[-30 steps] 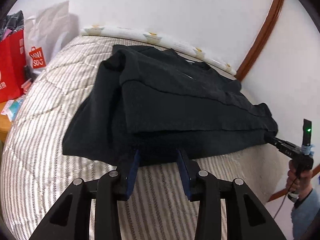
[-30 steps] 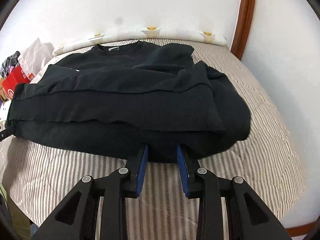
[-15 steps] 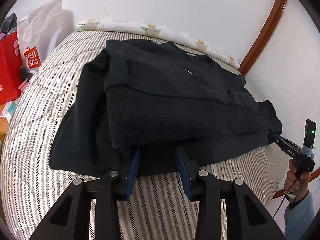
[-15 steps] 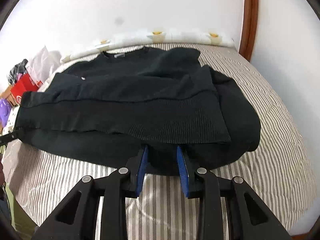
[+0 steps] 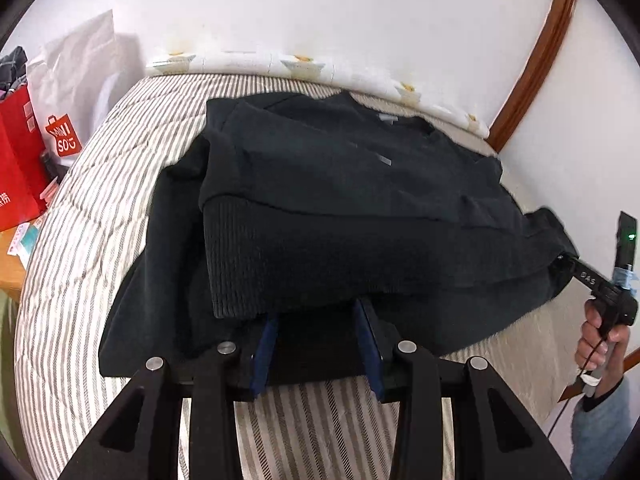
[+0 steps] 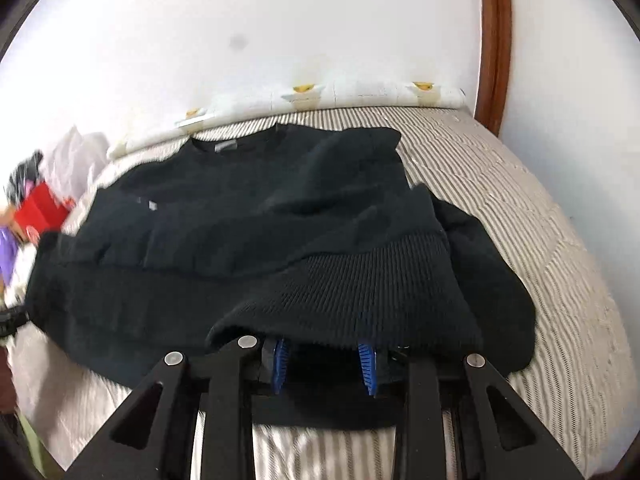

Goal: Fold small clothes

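Bags (image 5: 24, 152): a red one and a white one are standing off the bed's left edge, by the wall.
Bed (image 5: 80, 216): the striped quilt is carrying the sweater; a pale patterned strip is running along its far edge at the wall.
Sweater (image 5: 360, 208): the black knit is lying across the middle of the bed, collar toward the far edge, its ribbed hem doubled back over the body and hanging over the near edge of the fold (the lower layer is spreading out flat beneath).
Left gripper (image 5: 318, 344): it is sitting at the sweater's near-left part, blue pads partly apart with dark cloth bunching between them under the hem; the pads seem to be pinching that cloth.
Right gripper (image 6: 325, 364): it is sitting at the near-right part, fingertips tucked under the raised hem, black fabric filling the gap, apparently gripped (in the left view its nose is meeting the sweater's right corner).
Hand (image 5: 600, 340): it is wrapping the right gripper's handle off the bed's right edge, with a grey-blue sleeve below it.
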Available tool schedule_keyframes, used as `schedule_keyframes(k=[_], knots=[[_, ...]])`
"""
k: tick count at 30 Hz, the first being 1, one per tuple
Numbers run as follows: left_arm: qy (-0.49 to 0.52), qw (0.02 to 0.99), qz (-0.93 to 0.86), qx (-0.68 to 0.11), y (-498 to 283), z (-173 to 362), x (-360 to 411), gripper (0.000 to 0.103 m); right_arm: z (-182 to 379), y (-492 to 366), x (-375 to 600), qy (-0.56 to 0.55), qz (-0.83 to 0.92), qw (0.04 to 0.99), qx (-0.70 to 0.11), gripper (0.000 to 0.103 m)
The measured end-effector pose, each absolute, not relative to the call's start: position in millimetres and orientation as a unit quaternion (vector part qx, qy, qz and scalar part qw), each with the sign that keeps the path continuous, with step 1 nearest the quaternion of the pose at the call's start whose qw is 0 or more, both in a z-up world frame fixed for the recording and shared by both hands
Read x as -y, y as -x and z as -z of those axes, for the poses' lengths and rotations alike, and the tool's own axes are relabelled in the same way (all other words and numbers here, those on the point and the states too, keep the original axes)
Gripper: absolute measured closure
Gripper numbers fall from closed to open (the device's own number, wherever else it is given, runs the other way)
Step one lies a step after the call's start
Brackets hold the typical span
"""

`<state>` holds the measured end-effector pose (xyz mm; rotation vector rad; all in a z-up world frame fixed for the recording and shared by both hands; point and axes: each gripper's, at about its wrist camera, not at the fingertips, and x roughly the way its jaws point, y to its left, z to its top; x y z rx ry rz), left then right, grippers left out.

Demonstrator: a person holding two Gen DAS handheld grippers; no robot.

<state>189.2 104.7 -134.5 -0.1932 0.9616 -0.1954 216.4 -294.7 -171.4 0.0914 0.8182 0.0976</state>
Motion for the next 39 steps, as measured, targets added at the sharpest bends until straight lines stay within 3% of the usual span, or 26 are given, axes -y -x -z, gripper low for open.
schedule_keyframes(k=[10, 21, 23, 25, 30, 32, 34, 37, 39], knots=[[0.095, 0.894, 0.104, -0.425, -234, 113, -105, 0.067, 169, -289, 298, -0.093, -0.045, 0.903, -0.418, 0.074], [0.11, 0.898, 0.092, -0.416, -323, 117, -109, 0.067, 154, -361, 303, -0.075, 0.001, 0.913, -0.401, 0.074], [0.105, 0.904, 0.095, -0.402, -325, 110, -113, 0.063, 146, -358, 304, -0.055, -0.009, 0.922, -0.383, 0.067], [0.085, 0.912, 0.08, -0.393, -324, 107, -118, 0.053, 144, -356, 305, -0.031, -0.011, 0.926, -0.375, 0.044], [0.046, 0.896, 0.047, -0.439, -341, 129, -135, 0.053, 165, -376, 316, 0.025, 0.019, 0.912, -0.409, 0.043], [0.061, 0.886, 0.054, -0.456, -348, 139, -142, 0.054, 174, -385, 323, 0.007, 0.007, 0.903, -0.43, 0.047], [0.063, 0.875, 0.06, -0.477, -355, 150, -142, 0.054, 180, -390, 325, -0.006, -0.007, 0.899, -0.437, 0.063], [0.066, 0.871, 0.043, -0.485, -359, 155, -139, 0.079, 183, -394, 321, -0.004, -0.015, 0.898, -0.439, 0.086], [0.054, 0.883, 0.034, -0.465, -352, 145, -135, 0.089, 177, -386, 316, 0.005, -0.025, 0.908, -0.419, 0.089]])
